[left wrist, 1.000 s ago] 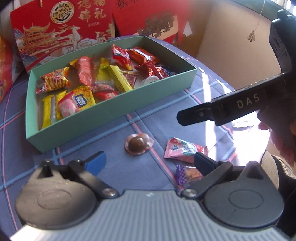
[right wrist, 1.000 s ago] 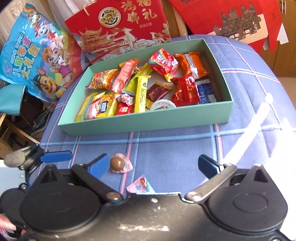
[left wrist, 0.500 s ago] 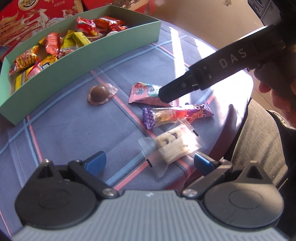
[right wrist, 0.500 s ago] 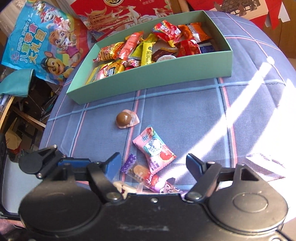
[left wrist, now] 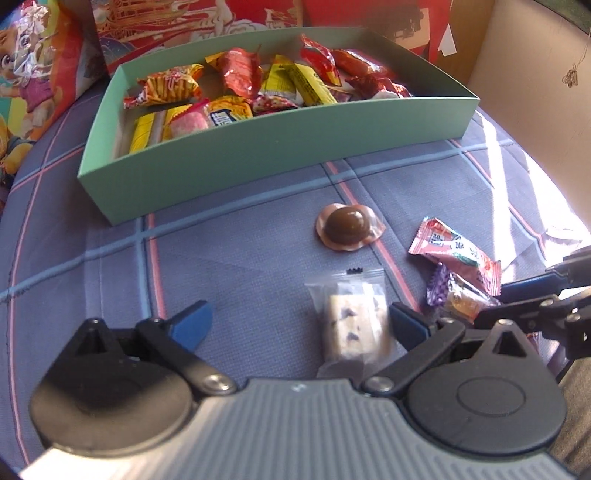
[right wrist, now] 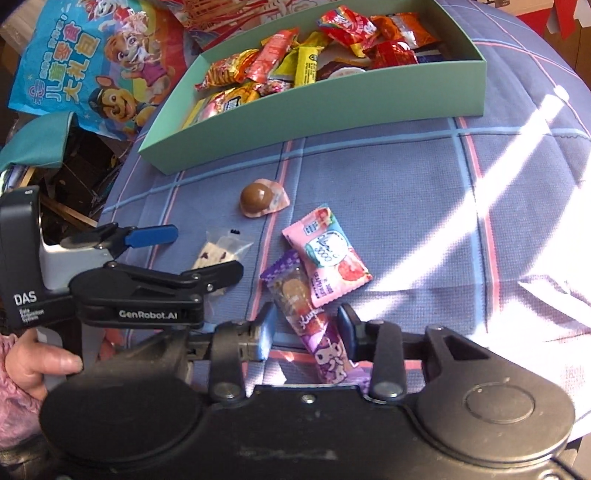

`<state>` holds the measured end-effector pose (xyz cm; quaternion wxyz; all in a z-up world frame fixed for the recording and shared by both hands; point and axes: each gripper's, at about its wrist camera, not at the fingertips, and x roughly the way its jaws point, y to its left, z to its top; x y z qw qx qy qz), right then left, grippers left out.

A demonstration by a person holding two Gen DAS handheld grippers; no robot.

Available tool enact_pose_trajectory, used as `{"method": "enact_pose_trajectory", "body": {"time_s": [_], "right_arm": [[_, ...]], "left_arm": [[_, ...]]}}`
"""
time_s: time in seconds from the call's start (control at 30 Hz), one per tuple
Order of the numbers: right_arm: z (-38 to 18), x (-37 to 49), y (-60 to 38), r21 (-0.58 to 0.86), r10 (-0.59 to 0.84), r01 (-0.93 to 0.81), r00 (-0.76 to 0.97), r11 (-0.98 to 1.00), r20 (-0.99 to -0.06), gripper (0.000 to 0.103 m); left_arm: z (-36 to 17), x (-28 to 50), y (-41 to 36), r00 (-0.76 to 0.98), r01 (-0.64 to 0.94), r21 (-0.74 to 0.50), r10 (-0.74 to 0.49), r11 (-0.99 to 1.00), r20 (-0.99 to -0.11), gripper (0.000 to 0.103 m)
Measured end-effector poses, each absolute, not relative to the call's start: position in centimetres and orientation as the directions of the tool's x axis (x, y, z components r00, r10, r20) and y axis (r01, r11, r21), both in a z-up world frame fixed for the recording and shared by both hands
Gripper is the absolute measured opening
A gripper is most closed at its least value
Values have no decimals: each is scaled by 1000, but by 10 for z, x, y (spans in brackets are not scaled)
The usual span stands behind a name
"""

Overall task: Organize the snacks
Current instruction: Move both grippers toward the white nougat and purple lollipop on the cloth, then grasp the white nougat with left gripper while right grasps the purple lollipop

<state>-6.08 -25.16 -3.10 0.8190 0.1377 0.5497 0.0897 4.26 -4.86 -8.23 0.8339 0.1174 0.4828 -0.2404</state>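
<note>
A green box [left wrist: 258, 155] [right wrist: 332, 99] holds several wrapped snacks. In front of it on the blue plaid cloth lie a chocolate ball candy [left wrist: 348, 227] [right wrist: 260, 197], a pink packet [left wrist: 458, 254] [right wrist: 327, 256], a purple candy packet [left wrist: 456, 299] [right wrist: 314, 325] and a clear-wrapped nougat [left wrist: 354, 321] [right wrist: 218, 254]. My left gripper [left wrist: 299, 325] is open, with the nougat between its fingers near the right one. My right gripper [right wrist: 306, 332] is open, narrowed around the purple packet, apart from it.
Red gift boxes [left wrist: 221, 22] and a cartoon snack bag [right wrist: 92, 62] stand behind the box. The table edge drops off at the left [right wrist: 110, 192] and to the right of the loose snacks [left wrist: 554, 206]. Sunlight falls on the right of the cloth.
Both grippers have pulled back toward the loose snacks at the near edge. The left one has come around the nougat. The right gripper's jaws have narrowed around the purple packet.
</note>
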Motion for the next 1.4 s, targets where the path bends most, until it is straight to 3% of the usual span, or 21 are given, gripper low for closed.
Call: {"method": "enact_pose_trajectory", "body": {"time_s": [0.03,0.1,0.2,0.3,0.33,0.37,0.4,0.5,0.57,0.67,0.73,0.87,1.0,1.07,1.1,1.13,1.4], "right_arm": [[-30,-61,-247,295,279,-19,383,955,-881,36],[-29,-60,-235,200,210,-68,397,977,-893,14],[-28,-53,-235,165,177,-64,429,984,-886,13],[-29,-45,-242,202,195,-32,444,979,-875,13],[-29,-43,-244,204,194,-26,450,979,-872,13],[-30,-43,-246,211,199,-24,450,977,-870,13],[-31,-43,-247,215,203,-23,449,976,-870,13],[-32,-45,-250,229,218,-29,443,973,-870,18],[-33,-47,-247,235,227,-37,441,971,-868,26],[-33,-49,-239,200,206,-61,450,978,-869,27],[-33,-51,-232,163,184,-86,462,983,-868,27],[-34,-50,-219,53,121,-152,479,987,-869,17],[-34,-40,-221,122,176,-145,469,982,-865,14],[-35,-37,-221,163,212,-144,467,976,-859,14],[-36,-36,-221,168,215,-141,466,976,-858,14],[-36,-36,-222,170,216,-140,467,975,-857,14],[-37,-38,-214,126,199,-181,480,975,-854,15]], "left_arm": [[-82,40,-47,416,515,-41,-292,856,-861,103],[-82,36,-45,412,515,-42,-291,856,-864,103],[-82,28,-45,414,519,-31,-283,854,-865,102],[-80,22,-51,424,542,-11,-285,840,-859,87],[-79,20,-54,431,553,1,-286,833,-856,81],[-76,17,-57,438,568,8,-294,823,-849,61],[-74,16,-59,437,580,5,-306,814,-846,34],[-70,19,-60,461,567,28,-289,823,-839,32],[-72,24,-57,455,552,15,-286,833,-843,33],[-72,26,-53,439,551,-4,-294,834,-849,37],[-72,25,-51,435,543,-8,-290,839,-853,47],[-72,21,-44,433,521,-8,-272,854,-859,51],[-74,19,-49,446,527,37,-239,849,-863,65],[-73,21,-50,451,520,27,-247,854,-858,57],[-72,22,-50,452,516,17,-255,856,-855,42],[-71,23,-50,450,518,9,-263,855,-853,34],[-71,27,-54,462,502,-3,-271,865,-844,32]]}}
